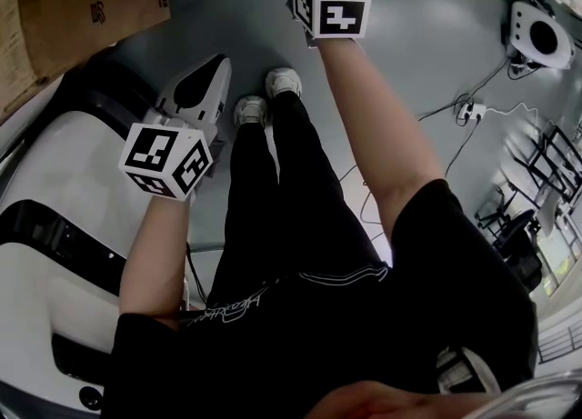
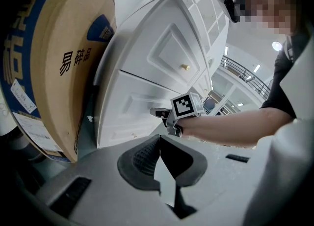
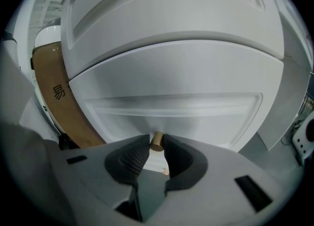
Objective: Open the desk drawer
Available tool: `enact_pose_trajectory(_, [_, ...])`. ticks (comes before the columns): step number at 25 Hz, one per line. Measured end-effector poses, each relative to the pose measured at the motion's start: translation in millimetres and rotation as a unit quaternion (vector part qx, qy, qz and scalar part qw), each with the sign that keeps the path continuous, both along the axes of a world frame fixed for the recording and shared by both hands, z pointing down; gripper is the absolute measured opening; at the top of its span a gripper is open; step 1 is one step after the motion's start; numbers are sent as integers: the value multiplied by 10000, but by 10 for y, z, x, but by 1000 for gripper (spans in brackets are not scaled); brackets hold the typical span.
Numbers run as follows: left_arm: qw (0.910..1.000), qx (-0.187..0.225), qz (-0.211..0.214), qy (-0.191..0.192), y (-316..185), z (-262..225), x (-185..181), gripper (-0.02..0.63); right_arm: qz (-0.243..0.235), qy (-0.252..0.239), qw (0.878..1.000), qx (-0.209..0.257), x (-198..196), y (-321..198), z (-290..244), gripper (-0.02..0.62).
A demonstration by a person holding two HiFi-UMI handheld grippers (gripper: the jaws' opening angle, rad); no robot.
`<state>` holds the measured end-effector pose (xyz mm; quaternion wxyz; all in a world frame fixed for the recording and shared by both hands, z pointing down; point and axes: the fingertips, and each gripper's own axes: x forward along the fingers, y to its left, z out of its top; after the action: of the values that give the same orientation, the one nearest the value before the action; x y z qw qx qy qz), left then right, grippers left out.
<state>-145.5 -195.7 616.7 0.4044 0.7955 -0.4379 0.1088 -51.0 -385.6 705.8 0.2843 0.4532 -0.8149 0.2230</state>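
Right gripper [image 3: 157, 147]: the fingers are closed on the small brass knob [image 3: 157, 140], one ribbed pad against each side of it, with the knob's end face showing between the fingertips. The knob stands at the middle of the lower drawer front [image 3: 171, 107] of the white counter, directly ahead of these fingers. The recessed panel of that drawer front spreads out to both sides of them and above them. The drawer front appears flush with the upper front [image 3: 171, 24] beyond the fingertips, with one thin seam between the two. To the left of the right fingers stands a brown cardboard box [image 3: 56, 100] with printed characters, close against the counter's side. Left gripper [image 2: 159, 140]: the fingers are closed tip to tip and hold nothing. It hangs well apart from the drawer front, aimed toward it across bare grey floor [image 1: 409, 72]. Ahead of the left fingers — seen in the left gripper view — the right gripper's marker cube sits at the lower drawer front, and a second brass knob [image 2: 185, 66] sits higher up on the upper front. The cardboard box fills the space to the left of the left fingers. In the head view the person's white shoes [image 1: 268, 94] stand between the two grippers.
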Motion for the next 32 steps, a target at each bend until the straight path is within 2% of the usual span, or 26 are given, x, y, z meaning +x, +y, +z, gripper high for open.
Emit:
enact_pose_trajectory(17, [9999,-26,163,-34,114,-6,103,5,159,-104,9998,-64,91,222,-11,92])
enact_pose_trajectory(32, [9979,0,648,-13,405,20,330,5,124,-76,9998,-147,251,761,40,92])
